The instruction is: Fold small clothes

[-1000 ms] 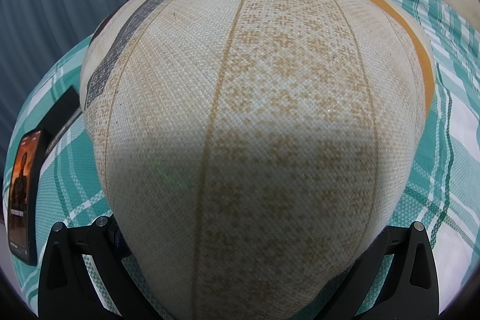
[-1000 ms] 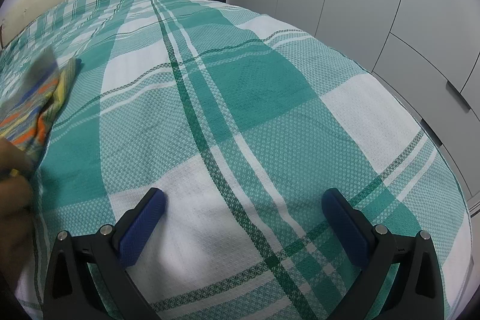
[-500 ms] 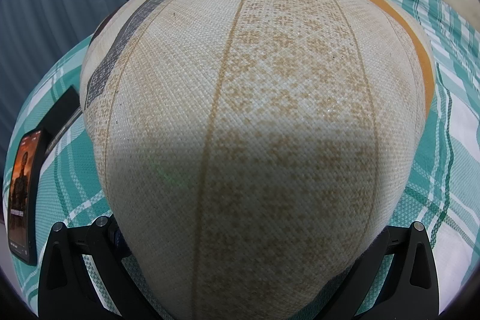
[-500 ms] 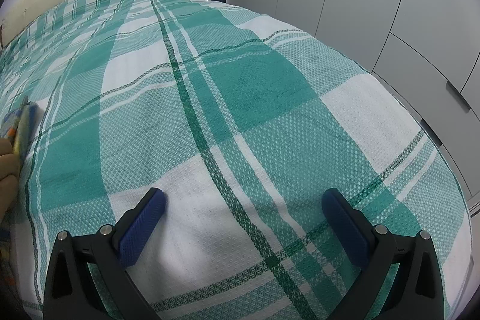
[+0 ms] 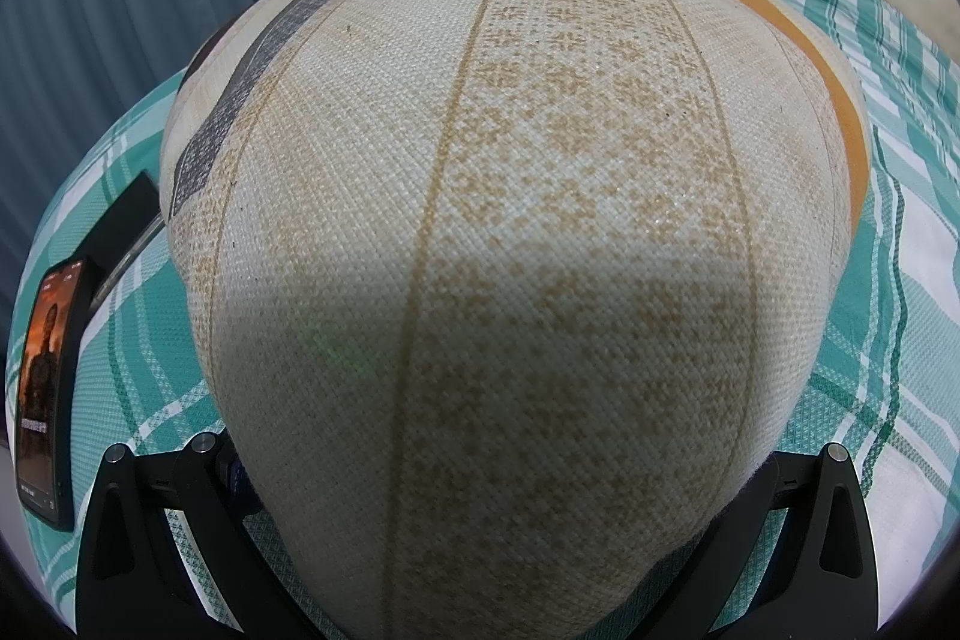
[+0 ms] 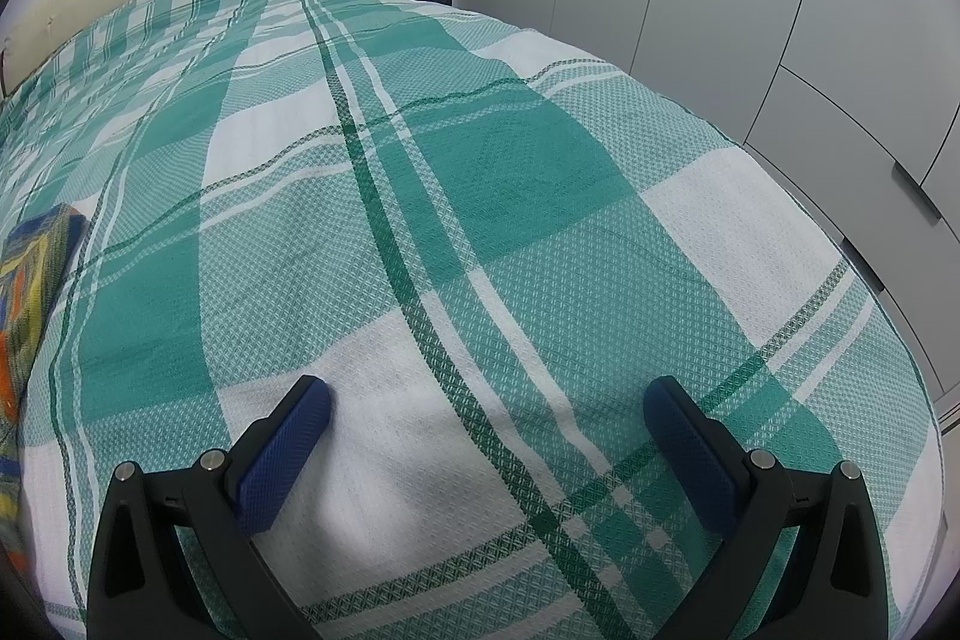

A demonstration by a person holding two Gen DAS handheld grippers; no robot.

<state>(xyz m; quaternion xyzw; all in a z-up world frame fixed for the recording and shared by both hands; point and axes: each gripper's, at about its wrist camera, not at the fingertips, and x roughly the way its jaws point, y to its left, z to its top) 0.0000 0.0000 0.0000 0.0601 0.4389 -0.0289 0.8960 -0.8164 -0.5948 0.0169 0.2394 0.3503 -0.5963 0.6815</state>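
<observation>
Both tongs idle on the bed, nothing pinched, folding not under way.

Right tongs (image 6: 486, 436) rest spread wide on the green plaid bedspread (image 6: 540, 196) with only bare cover between the pads; a colourful striped garment (image 6: 30, 292) lies well off to their left, seemingly already folded, though most of it is cut off. Left tongs (image 5: 480, 550) sit spread around the near end of a woven cream pillow (image 5: 510, 220), with no clothing ahead and a phone (image 5: 45, 388) to their left. Any remaining clothes are out of view.
</observation>
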